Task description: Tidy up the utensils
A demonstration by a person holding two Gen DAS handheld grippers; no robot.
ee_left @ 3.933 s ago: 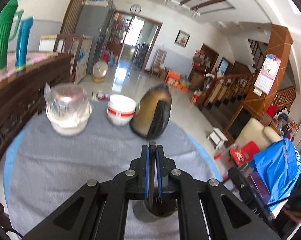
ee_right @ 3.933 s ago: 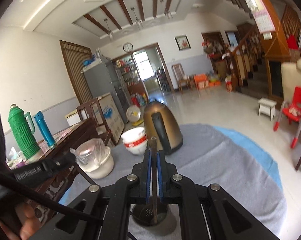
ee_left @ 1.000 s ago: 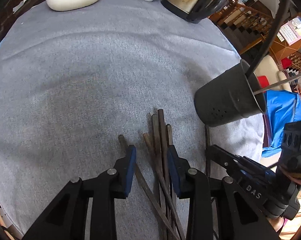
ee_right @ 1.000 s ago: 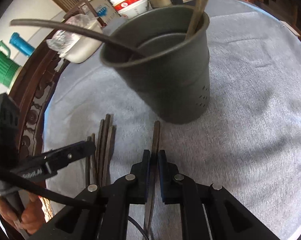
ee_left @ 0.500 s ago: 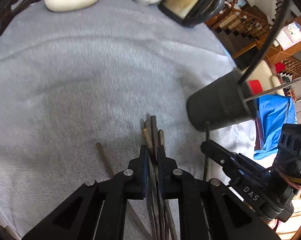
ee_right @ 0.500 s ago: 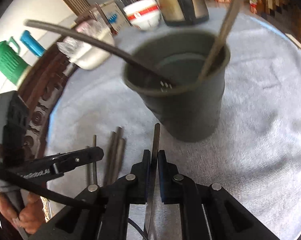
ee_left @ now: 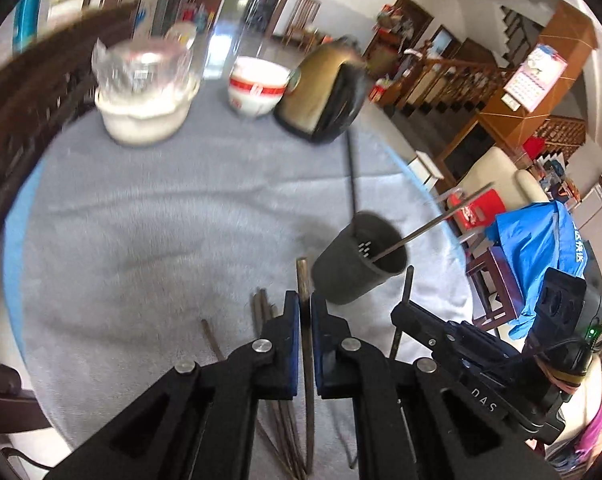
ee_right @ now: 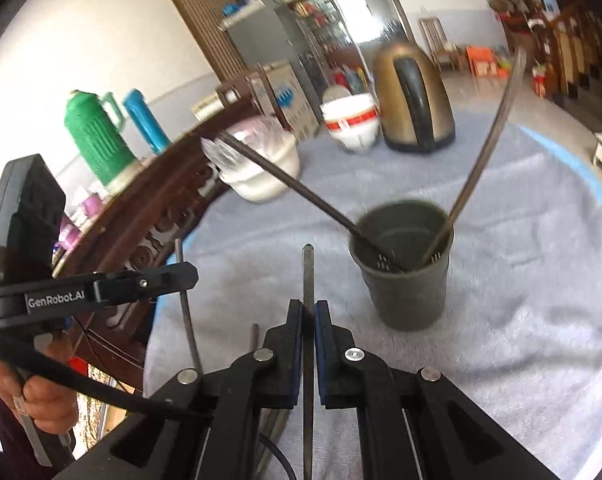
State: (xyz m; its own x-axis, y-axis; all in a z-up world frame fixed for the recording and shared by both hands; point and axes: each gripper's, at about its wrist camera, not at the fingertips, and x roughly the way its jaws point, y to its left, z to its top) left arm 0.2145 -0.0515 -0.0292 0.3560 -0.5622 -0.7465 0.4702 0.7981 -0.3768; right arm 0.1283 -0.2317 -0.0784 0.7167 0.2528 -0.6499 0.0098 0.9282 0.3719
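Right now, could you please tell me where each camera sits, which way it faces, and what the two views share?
Left wrist: on the left gripper, which is shut on a chopstick; it faces across the grey tablecloth; the right gripper shows at its right.
Right wrist: on the right gripper, shut on another chopstick; it faces the dark holder; the left gripper and a hand show at its left.
Shared: holder, kettle, bowls.
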